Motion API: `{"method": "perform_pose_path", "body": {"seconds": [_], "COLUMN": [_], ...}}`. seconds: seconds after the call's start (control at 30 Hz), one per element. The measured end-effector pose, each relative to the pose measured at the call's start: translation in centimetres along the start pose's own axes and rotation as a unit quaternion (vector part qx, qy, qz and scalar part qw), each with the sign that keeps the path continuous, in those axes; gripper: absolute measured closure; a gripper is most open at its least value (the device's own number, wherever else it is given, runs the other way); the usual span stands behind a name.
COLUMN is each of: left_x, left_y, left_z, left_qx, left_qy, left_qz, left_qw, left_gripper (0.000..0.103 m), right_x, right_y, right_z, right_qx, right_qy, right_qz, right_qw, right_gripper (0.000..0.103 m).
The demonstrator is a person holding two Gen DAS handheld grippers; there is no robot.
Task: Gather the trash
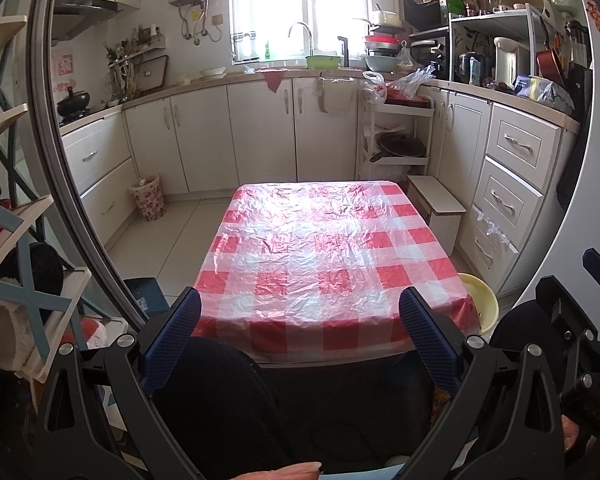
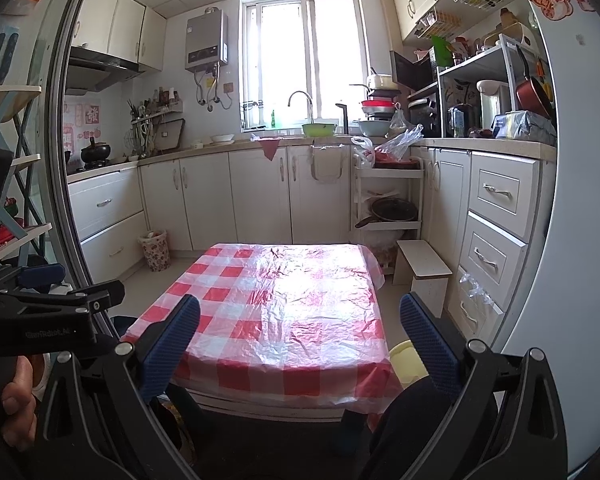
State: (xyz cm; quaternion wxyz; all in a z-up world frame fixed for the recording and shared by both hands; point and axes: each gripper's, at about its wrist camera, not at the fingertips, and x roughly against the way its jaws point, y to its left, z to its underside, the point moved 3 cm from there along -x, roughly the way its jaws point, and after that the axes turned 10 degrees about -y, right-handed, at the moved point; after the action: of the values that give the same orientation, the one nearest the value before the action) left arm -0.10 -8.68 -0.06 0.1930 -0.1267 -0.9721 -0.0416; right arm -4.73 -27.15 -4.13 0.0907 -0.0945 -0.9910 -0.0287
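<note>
A low table (image 1: 324, 248) (image 2: 284, 312) with a red-and-white checked plastic cover stands ahead in both views; I see nothing lying on it. A flower-patterned waste basket (image 1: 148, 198) (image 2: 155, 250) stands on the floor by the left cabinets. My left gripper (image 1: 300, 312) hangs open before the table's near edge, nothing between its blue fingers. My right gripper (image 2: 300, 320) is open too, held over the near edge, empty. The left gripper's body (image 2: 40, 312) shows at the left of the right wrist view.
A yellow basin (image 1: 480, 300) (image 2: 408, 360) sits on the floor at the table's right front corner. A small wooden stool (image 1: 436, 204) (image 2: 422, 268) stands by the right drawers. A white rolling rack (image 2: 388, 200) holds pans and bags. Shelving (image 1: 16, 240) stands on the left.
</note>
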Motion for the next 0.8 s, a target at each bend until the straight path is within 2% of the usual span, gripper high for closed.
{"method": "perform_pose_path", "body": {"seconds": [0.8], "left_x": [0.59], "left_y": [0.18], "left_z": [-0.41], "left_qx": [0.007], "left_qy": [-0.008], "left_qz": [-0.002], "left_qw": [0.9999], "left_gripper": [0.008], "right_x": [0.45], "right_y": [0.19], "right_z": [-0.48], "right_qx": [0.001], "right_qy": [-0.011], "right_qz": [-0.001], "right_qw": [1.0], "right_gripper": [0.007]}}
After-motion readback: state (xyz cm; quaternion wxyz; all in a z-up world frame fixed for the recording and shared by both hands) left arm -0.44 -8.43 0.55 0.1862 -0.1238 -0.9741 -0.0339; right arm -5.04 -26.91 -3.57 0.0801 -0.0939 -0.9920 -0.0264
